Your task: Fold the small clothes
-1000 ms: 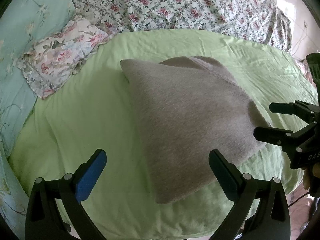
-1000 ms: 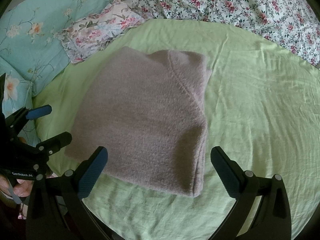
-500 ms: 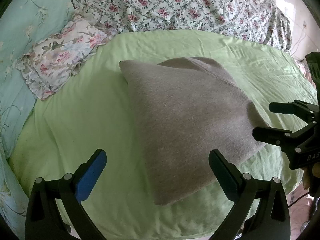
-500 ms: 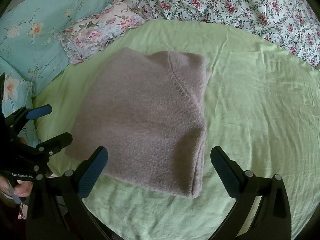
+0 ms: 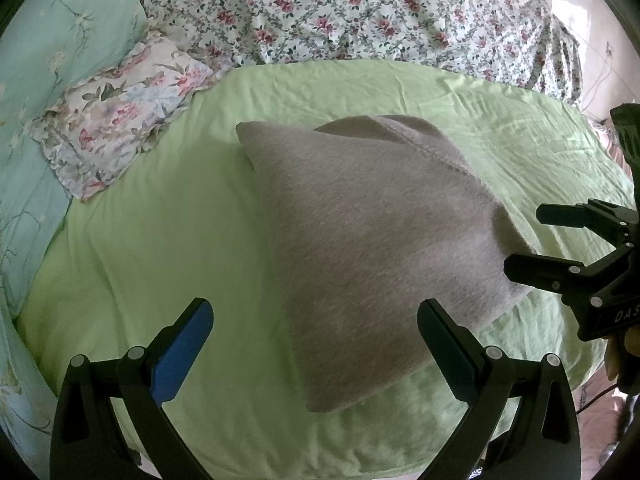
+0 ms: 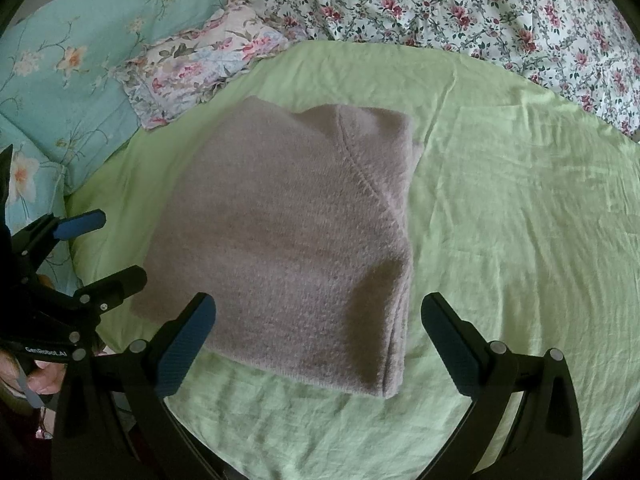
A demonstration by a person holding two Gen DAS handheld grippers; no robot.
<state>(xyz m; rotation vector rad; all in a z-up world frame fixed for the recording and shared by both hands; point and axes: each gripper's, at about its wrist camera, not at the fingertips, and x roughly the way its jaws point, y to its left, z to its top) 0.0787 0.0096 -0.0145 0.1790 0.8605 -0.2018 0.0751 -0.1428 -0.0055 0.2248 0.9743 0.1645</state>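
Both my grippers, left [image 5: 314, 346] and right [image 6: 318, 340], hover wide open, empty, above the folded grey garment [image 6: 288, 248] lying between them on the sheet [image 6: 520, 220].

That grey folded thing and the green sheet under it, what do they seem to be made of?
The grey garment looks like a soft knit, maybe wool or fleece: matte, fuzzy surface with a raised stitched seam. The green sheet looks like thin woven cotton: smooth, matte, full of fine creases. Neither fibre can be confirmed by sight.
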